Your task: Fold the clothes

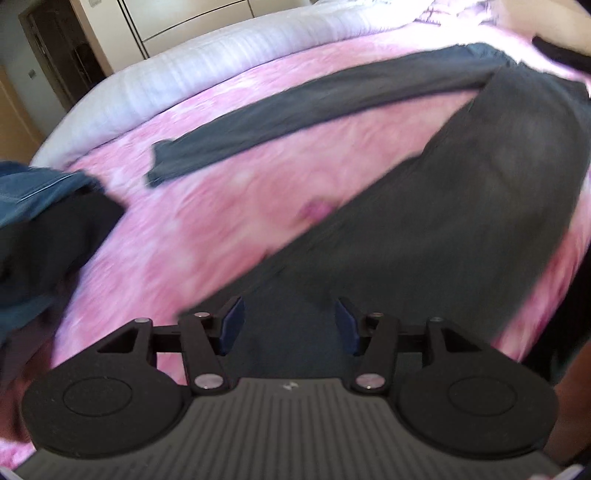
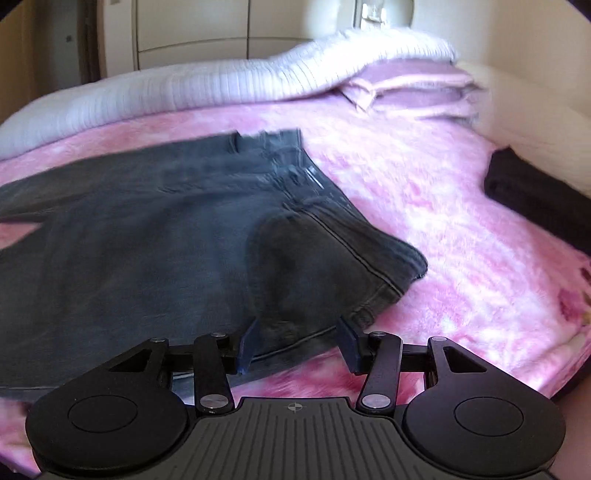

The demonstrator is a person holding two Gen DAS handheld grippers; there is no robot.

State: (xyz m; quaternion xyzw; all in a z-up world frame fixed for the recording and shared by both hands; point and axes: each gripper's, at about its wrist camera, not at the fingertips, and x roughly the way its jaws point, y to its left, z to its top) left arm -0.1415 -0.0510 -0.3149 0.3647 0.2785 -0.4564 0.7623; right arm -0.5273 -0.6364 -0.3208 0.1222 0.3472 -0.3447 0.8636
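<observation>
Pink mottled fleece covers the bed, with a pale ribbed quilt rolled along its far edge and cream cupboard doors standing behind it. Dark grey jeans lie spread flat on the fleece. In the right wrist view their waistband end, with its stitched seams and a back pocket, points toward the right, and the near hem of that end reaches down to the camera. In the left wrist view the two legs splay apart into a V, one running long and narrow toward the far left, the other broad and coming down toward the lens; this view is smeared by motion.

The right gripper hangs over the near edge of the waistband end with its blue-padded jaws standing apart; denim shows in the gap, but the pads do not press on it. The left gripper sits low over the broad leg, its jaws likewise apart with cloth beneath and nothing pinched.

A folded black garment rests on the fleece at the far right, well apart from the jeans. A heap of blue and black clothing lies at the left edge of the left view. Folded pink towels sit against the quilt
</observation>
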